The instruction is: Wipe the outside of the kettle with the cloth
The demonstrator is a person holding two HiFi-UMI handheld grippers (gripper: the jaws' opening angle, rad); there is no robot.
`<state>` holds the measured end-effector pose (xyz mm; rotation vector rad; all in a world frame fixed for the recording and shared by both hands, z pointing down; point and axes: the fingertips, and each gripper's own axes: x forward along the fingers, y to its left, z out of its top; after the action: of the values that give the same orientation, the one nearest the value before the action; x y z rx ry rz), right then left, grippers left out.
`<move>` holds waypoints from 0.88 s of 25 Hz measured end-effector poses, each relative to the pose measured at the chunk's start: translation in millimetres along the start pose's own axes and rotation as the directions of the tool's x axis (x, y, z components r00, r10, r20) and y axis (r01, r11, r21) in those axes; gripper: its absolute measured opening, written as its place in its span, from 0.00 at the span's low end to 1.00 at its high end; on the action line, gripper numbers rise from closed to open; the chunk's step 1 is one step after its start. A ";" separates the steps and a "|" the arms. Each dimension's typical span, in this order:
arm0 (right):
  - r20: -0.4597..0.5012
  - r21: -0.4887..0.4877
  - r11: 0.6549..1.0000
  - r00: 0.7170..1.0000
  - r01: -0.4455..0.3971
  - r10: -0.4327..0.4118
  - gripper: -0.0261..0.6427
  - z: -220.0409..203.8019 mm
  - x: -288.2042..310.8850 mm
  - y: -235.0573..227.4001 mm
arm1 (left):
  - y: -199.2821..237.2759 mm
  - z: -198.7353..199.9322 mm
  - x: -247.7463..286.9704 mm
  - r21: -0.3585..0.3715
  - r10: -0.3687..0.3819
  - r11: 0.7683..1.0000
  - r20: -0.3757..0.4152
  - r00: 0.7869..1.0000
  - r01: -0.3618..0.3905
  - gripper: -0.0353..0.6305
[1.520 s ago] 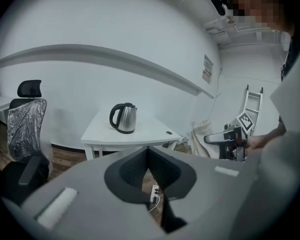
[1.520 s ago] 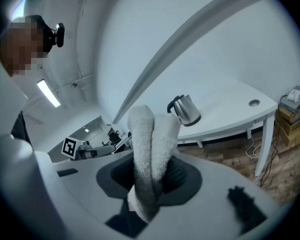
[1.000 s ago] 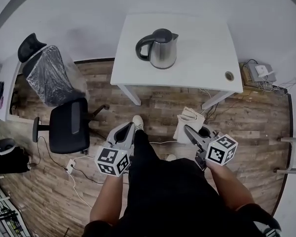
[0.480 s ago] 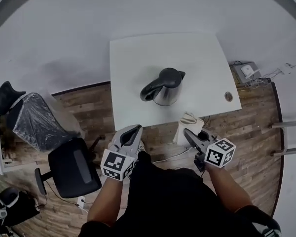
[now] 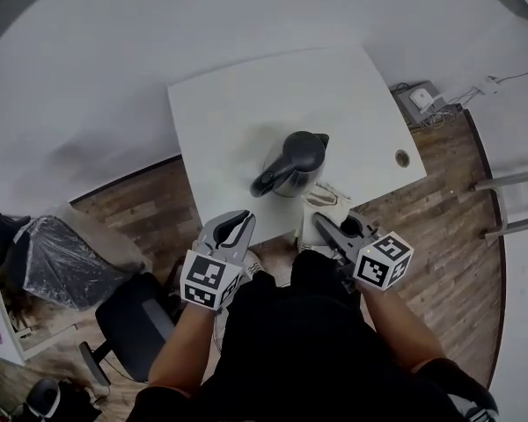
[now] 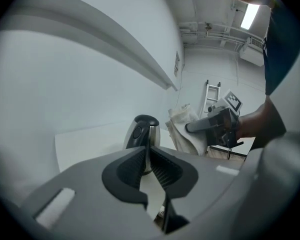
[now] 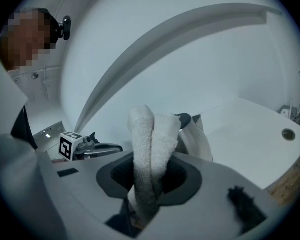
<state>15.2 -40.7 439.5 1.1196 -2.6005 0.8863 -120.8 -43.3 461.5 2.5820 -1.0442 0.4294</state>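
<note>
Closed in on kettle [image 5: 292,163]: right gripper [image 5: 326,227] clamped on cloth [image 7: 150,149] just beside it, left gripper [image 6: 149,156] just cracked narrowly open, empty; wipe looked next.

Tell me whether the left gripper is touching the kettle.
Apart. The head view shows bare table between the left gripper and the kettle. Its fingers have just been opening, nothing between them.

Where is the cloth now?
In the head view, the cloth is clamped in the right gripper, just right of the kettle, at the table's near edge.
</note>
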 end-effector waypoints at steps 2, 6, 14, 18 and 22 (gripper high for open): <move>-0.013 -0.003 0.999 0.999 -0.036 0.035 0.19 -0.4 0.4 0.2 | -11.1 3.7 7.3 0.013 -0.009 1.000 -0.001 1.000 0.009 0.11; -0.066 -0.001 0.991 0.989 -0.132 0.132 0.19 -1.9 12.6 -1.6 | -7.8 12.9 16.0 -0.011 0.057 0.998 0.000 0.998 -0.057 0.10; -0.087 0.077 0.950 0.947 -0.303 0.309 0.19 5.6 54.1 -2.8 | 10.2 16.5 25.2 -0.012 0.194 0.981 -0.027 0.981 -0.195 0.06; -0.151 0.074 0.945 0.933 -0.318 0.326 0.19 -20.0 64.1 -7.7 | 14.7 14.9 38.1 0.027 0.207 0.978 -0.051 0.977 -0.205 0.06; -0.260 0.046 0.940 0.905 -0.337 0.337 0.19 -60.9 77.6 -10.4 | 11.9 15.8 39.8 0.015 0.212 0.977 -0.068 0.975 -0.212 0.06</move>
<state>-36.2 -57.6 522.7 0.5076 -2.6012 1.0219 -99.4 -82.1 464.9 2.4517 -1.3012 0.5722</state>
